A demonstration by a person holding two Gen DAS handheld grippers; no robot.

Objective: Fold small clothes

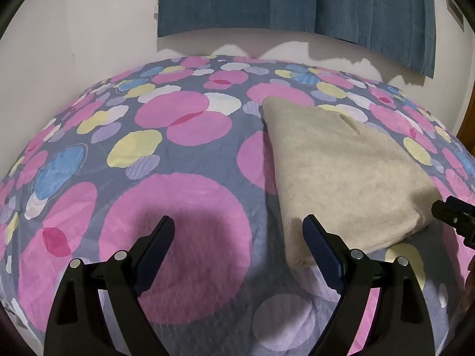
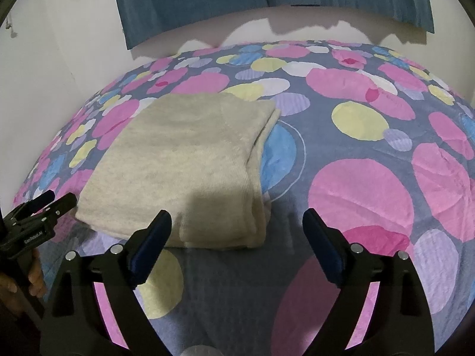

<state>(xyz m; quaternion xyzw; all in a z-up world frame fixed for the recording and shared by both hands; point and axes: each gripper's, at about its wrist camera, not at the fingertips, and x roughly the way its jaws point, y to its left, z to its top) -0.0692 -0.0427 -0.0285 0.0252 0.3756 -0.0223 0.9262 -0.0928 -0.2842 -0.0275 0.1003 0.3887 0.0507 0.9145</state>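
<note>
A beige knit garment point(image 1: 341, 172) lies folded into a thick rectangle on the flowered bedspread point(image 1: 178, 178). In the left wrist view my left gripper point(image 1: 239, 225) hovers open just left of the fold's near corner, nothing between its fingers. The right gripper's tip point(image 1: 454, 213) shows at the right edge beside the fold. In the right wrist view the folded garment point(image 2: 184, 166) lies ahead and to the left, its stacked edges facing me. My right gripper point(image 2: 237, 219) stands open at the near right corner, with no cloth between the pads. The left gripper point(image 2: 38, 207) shows at far left.
The bedspread point(image 2: 371, 184) covers the whole bed with pink, yellow and blue circles. A white wall point(image 1: 74, 44) and a blue curtain point(image 1: 297, 0) stand behind the bed. A hand point(image 2: 32, 279) holds the left gripper's handle at the left edge of the right wrist view.
</note>
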